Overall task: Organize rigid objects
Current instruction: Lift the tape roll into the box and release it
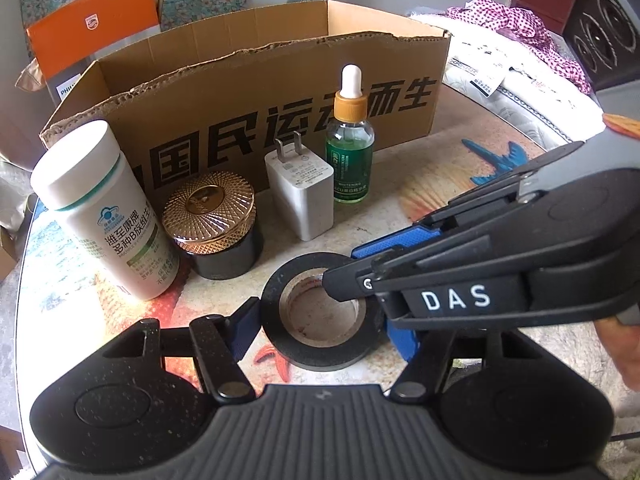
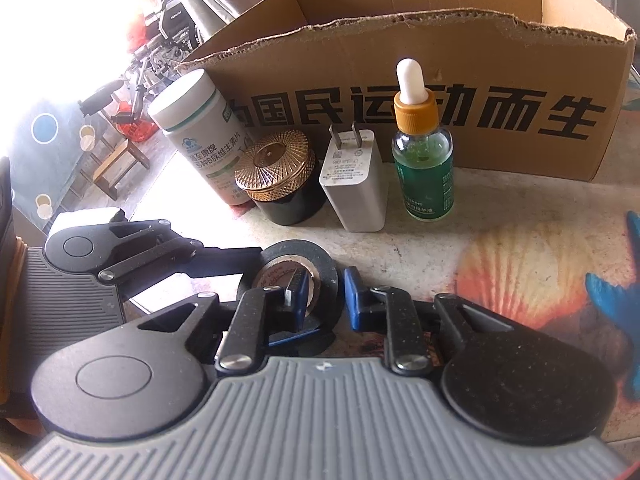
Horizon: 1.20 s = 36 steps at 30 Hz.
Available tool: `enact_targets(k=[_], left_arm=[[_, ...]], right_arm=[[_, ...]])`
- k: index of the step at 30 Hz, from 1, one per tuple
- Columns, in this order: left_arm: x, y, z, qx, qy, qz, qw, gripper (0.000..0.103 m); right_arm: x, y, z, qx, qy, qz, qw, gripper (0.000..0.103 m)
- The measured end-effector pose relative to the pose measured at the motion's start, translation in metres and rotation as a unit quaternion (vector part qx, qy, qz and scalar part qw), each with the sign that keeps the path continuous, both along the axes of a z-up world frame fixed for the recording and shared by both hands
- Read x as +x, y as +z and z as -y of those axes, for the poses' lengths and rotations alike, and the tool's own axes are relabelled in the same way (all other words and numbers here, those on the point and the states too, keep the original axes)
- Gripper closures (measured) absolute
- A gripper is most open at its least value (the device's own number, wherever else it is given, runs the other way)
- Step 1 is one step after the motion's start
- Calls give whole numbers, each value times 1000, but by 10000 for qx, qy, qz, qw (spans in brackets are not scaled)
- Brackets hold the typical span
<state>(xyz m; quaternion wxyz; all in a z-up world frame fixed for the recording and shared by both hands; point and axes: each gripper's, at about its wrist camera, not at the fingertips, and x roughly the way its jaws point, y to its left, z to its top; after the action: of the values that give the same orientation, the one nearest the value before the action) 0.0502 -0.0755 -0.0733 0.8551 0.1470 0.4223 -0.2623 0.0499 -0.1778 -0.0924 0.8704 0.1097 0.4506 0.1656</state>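
A black tape roll (image 1: pixel 320 356) lies on the patterned table (image 1: pixel 420 184) in front of a row of items. My left gripper (image 1: pixel 324 324) spans the roll, its blue pads against the outer sides. My right gripper (image 1: pixel 348 268) reaches in from the right, shut on the roll's wall with one finger in the hole and one outside. The right wrist view shows the same pinch by the right gripper (image 2: pixel 325 294) on the tape roll (image 2: pixel 324 264). Behind stand a white vitamin bottle (image 1: pixel 104 208), a black jar with a gold lid (image 1: pixel 212 216), a white charger (image 1: pixel 302 192) and a green dropper bottle (image 1: pixel 351 148).
An open cardboard box (image 1: pixel 280 92) with black lettering stands right behind the row. An orange carton (image 1: pixel 96 20) is at the back left. White and pink fabrics (image 1: pixel 520 28) pile up at the back right. A hand (image 1: pixel 624 352) shows at the right edge.
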Motion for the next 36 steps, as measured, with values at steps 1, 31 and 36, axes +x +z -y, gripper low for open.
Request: enact_targets(k=[1,31,36], left_arm=[[0,1,0,-13,9,-2,10000,35],[-23,72,-7,-304,184,948,9949,35],[-16,110,-10,-420,267,1435,9884,35]], right_arm=[[0,1,0,-15,1,20,10000,85],[-30,76,-5,-334,37,1050,9939,85],[-25,123,-7,-425,139,1605,9860,85]])
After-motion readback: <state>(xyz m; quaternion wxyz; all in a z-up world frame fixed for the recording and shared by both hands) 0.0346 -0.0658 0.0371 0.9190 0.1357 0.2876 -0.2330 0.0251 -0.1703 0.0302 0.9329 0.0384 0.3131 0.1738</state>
